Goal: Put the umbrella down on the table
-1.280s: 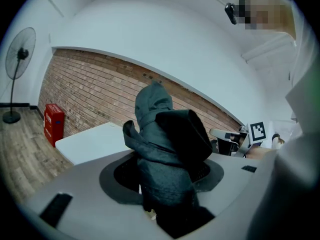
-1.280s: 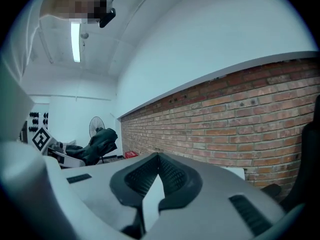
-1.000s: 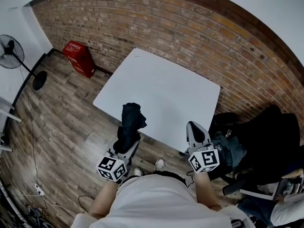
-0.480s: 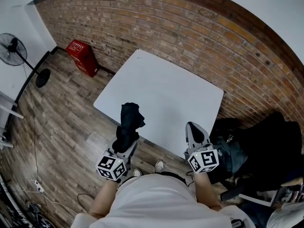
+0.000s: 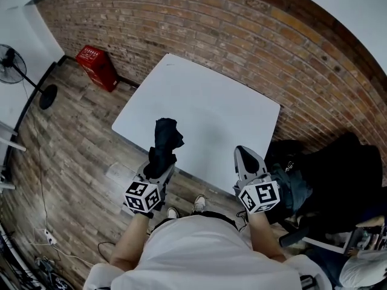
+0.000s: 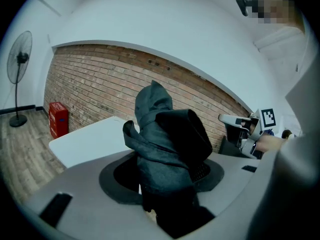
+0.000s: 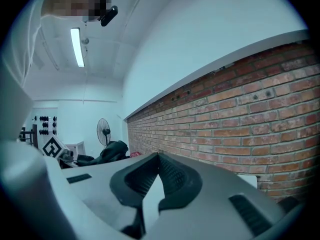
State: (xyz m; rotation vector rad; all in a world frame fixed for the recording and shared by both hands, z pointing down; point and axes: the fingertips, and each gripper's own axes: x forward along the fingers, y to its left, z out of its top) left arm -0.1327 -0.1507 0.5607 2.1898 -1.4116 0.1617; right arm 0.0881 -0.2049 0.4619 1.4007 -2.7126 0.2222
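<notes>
Your left gripper (image 5: 161, 164) clamped the folded black umbrella (image 5: 165, 142), fabric bunched, tip toward 12 o'clock; your right gripper (image 5: 244, 155) had its jaws together.

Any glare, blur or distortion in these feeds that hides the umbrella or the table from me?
Head view: sharp, evenly lit, no glare on the white table, but the lens bows the brick wall into an arc. Left gripper view: the dark umbrella fills the centre and hides part of the table; corners black. Right gripper view: bluish cast, bright ceiling light, no blur.
</notes>
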